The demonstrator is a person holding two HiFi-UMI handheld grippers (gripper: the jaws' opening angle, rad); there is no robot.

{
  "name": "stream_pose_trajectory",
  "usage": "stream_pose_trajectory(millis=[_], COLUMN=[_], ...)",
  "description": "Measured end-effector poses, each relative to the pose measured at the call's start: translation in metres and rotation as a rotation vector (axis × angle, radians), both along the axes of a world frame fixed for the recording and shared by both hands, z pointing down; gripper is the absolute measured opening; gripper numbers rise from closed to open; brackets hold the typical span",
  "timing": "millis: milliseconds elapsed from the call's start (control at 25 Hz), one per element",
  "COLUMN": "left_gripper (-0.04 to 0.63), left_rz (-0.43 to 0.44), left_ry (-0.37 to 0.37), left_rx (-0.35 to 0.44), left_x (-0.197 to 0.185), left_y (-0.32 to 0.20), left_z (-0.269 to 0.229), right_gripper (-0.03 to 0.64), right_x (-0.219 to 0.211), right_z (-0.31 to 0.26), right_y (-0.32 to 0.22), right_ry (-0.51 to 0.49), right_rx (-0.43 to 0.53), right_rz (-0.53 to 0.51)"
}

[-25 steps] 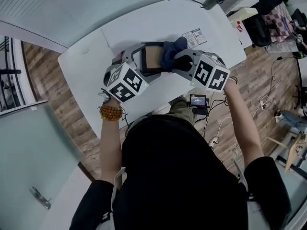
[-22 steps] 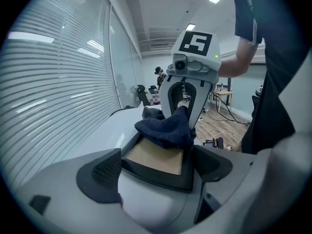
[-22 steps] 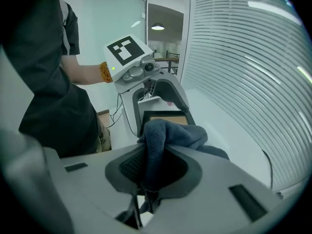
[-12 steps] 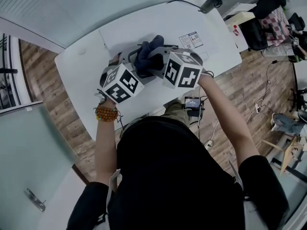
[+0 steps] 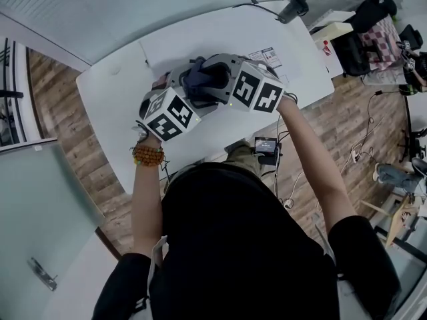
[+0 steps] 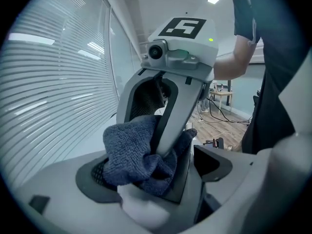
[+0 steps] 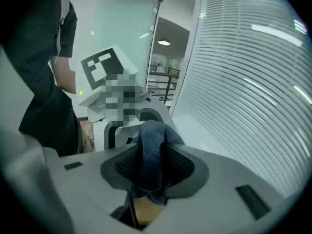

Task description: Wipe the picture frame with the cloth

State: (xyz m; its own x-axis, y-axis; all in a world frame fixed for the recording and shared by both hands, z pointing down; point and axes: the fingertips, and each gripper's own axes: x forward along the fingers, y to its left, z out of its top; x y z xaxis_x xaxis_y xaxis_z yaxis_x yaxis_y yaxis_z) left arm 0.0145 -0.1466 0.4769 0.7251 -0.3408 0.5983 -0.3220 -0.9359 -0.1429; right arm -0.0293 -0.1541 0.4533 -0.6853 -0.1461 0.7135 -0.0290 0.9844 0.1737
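Cloth against frame, both grippers close together over the white table [image 5: 120, 92].

On the left, the left gripper [image 6: 156, 179] has its jaws clamped on the picture frame [image 6: 181, 177], seen edge-on between them. Just right of it, the right gripper [image 7: 151, 167] has its jaws closed on the dark blue cloth [image 7: 151, 145], whose loose fold touches the frame. To wipe well, I judge the left grip should hold firm while the right draws even strokes across the face and out to the rim, with cloth rather than jaw tips on the surface.
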Motion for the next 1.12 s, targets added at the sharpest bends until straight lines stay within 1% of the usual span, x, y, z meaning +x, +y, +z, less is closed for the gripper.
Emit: stream_pose_trajectory(millis=[80, 120, 160, 200, 280, 360, 440, 520, 600, 640, 720, 800, 880, 920, 1000, 1120], left_gripper=[0.462, 0.462, 0.462, 0.462, 0.462, 0.462, 0.462, 0.462, 0.462, 0.462, 0.462, 0.462, 0.462, 0.462, 0.462, 0.462], left_rz=[0.004, 0.004, 0.003, 0.0, -0.002, -0.005, -0.009, -0.009, -0.008, -0.007, -0.004, -0.001, 0.0, -0.002, -0.006, -0.003], left_ry=[0.002, 0.003, 0.001, -0.002, -0.007, -0.008, -0.011, -0.013, -0.012, -0.012, -0.011, -0.009, -0.009, -0.01, -0.011, -0.011], left_rx=[0.001, 0.0, -0.005, -0.012, -0.02, -0.021, -0.024, -0.026, -0.026, -0.025, -0.02, -0.016, -0.015, -0.016, -0.017, -0.019], left_x=[0.001, 0.001, 0.001, 0.0, -0.001, -0.002, -0.002, -0.001, -0.002, -0.002, -0.001, -0.001, -0.003, -0.004, -0.004, 0.0], left_y=[-0.001, -0.002, -0.003, -0.004, -0.004, -0.004, -0.005, -0.004, -0.002, -0.001, 0.0, -0.001, -0.001, -0.002, -0.002, -0.003], left_z=[0.0, 0.001, 0.002, 0.003, 0.003, 0.002, 0.002, 0.002, 0.003, 0.003, 0.002, 0.002, 0.002, 0.002, 0.002, 0.002], right_gripper=[0.126, 0.113, 0.085, 0.063, 0.051, 0.048, 0.046, 0.046, 0.048, 0.048, 0.048, 0.048, 0.048, 0.048, 0.048, 0.046], right_x=[0.002, 0.002, 0.0, -0.002, -0.005, -0.007, -0.007, -0.004, 0.006, 0.015, 0.042, 0.073, 0.094, 0.095, 0.085, 0.068], right_z=[-0.002, 0.001, 0.005, 0.009, 0.015, 0.017, 0.017, 0.016, 0.007, 0.0, -0.012, -0.012, 0.004, 0.013, 0.022, 0.024], right_y=[-0.007, -0.011, -0.014, -0.016, -0.011, -0.002, 0.009, 0.02, 0.024, 0.022, 0.011, -0.001, -0.013, -0.016, -0.014, -0.008], right_ry=[-0.042, -0.054, -0.056, -0.047, -0.001, 0.068, 0.125, 0.153, 0.154, 0.144, 0.131, 0.162, 0.214, 0.231, 0.237, 0.263], right_rx=[-0.045, -0.057, -0.057, -0.049, -0.017, 0.002, -0.013, -0.039, -0.034, -0.018, 0.011, 0.019, 0.03, 0.037, 0.036, 0.022], right_rz=[0.062, 0.095, 0.121, 0.139, 0.146, 0.114, 0.058, -0.008, -0.048, -0.038, 0.022, 0.088, 0.149, 0.171, 0.186, 0.173])
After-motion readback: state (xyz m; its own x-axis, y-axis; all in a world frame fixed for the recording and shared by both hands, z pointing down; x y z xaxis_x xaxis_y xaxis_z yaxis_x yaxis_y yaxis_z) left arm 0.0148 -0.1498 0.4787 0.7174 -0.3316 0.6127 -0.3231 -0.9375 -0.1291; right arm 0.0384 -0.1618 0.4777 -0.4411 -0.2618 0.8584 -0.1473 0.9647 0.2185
